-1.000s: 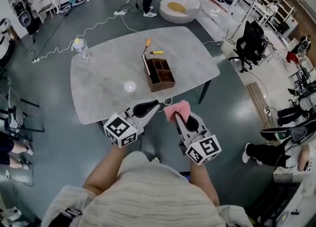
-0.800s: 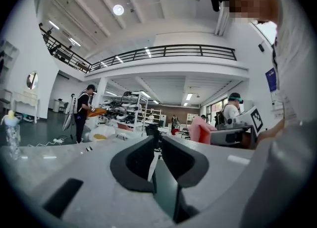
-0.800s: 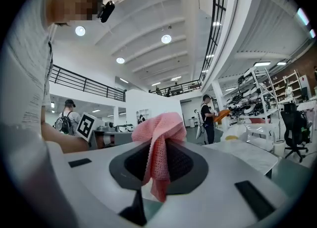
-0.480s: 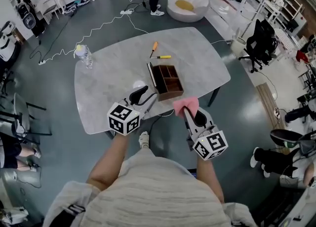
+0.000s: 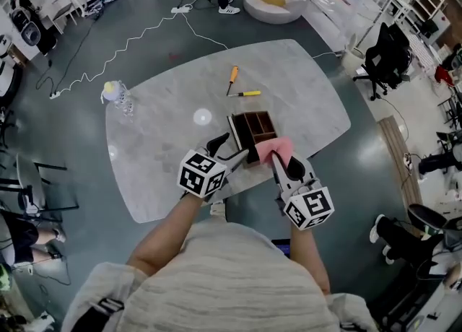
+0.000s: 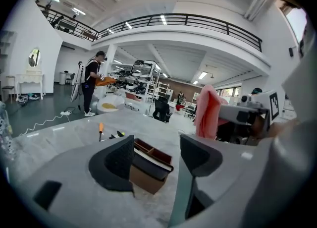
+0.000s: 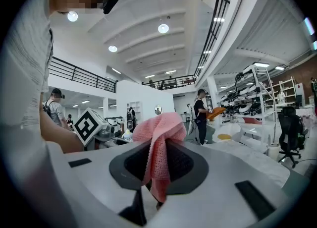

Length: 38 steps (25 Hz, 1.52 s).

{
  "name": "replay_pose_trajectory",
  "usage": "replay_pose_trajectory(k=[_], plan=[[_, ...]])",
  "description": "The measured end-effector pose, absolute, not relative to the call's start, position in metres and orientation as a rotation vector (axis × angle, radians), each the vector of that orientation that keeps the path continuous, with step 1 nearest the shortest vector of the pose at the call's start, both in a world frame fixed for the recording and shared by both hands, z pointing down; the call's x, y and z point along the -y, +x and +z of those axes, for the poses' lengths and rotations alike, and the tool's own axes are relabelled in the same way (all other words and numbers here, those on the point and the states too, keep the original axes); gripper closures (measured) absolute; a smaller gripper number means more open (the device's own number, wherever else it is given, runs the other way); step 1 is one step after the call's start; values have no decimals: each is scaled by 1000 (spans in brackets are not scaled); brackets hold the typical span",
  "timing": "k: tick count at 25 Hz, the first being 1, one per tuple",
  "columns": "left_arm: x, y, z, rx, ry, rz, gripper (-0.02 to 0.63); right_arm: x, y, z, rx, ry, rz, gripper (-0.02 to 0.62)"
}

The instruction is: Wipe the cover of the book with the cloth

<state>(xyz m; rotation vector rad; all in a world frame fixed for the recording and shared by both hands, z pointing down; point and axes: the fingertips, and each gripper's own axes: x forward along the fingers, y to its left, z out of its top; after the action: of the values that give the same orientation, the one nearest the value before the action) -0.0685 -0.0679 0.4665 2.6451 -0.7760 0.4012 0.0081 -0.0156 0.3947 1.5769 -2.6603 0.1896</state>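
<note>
Left gripper (image 6: 157, 158) is wide open, its 2 jaws have just been spreading, and nothing is pinched in it. The book (image 6: 148, 165) shows through the gap just ahead of the pads (image 6: 116, 160), and they aren't on it. It's a dark-covered book leaning on the left side of a brown box (image 5: 263, 125) with compartments.

Right gripper (image 7: 157, 168) is clamped hard on the pink cloth (image 7: 159, 132), which bunches up above the jaws and dangles a bit below. From above, the cloth sits over the box's near edge, right beside the left gripper. Can't tell if it touches.

The box stands close to the near edge of the table (image 5: 159, 150). Past it lie an orange screwdriver (image 5: 232, 75) and a yellow pen (image 5: 249, 94). A bottle (image 5: 118, 94) stands way off at the left corner.
</note>
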Motion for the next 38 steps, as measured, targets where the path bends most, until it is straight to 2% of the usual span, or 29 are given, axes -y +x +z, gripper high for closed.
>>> replay_pose_trajectory(k=[9, 16, 19, 28, 38], plan=[[139, -64, 496, 923, 2463, 570, 292, 82, 32, 421, 2553, 1650, 264, 541], [148, -58, 516, 960, 2243, 529, 283, 124, 33, 435, 2625, 1505, 295, 541], [151, -62, 518, 1039, 2208, 558, 370, 141, 27, 442, 2663, 1370, 288, 541], [150, -57, 515, 1193, 2076, 505, 484, 187, 13, 480, 2690, 1083, 261, 541], [151, -57, 513, 1269, 2018, 444, 511, 195, -21, 529, 2664, 905, 308, 541]])
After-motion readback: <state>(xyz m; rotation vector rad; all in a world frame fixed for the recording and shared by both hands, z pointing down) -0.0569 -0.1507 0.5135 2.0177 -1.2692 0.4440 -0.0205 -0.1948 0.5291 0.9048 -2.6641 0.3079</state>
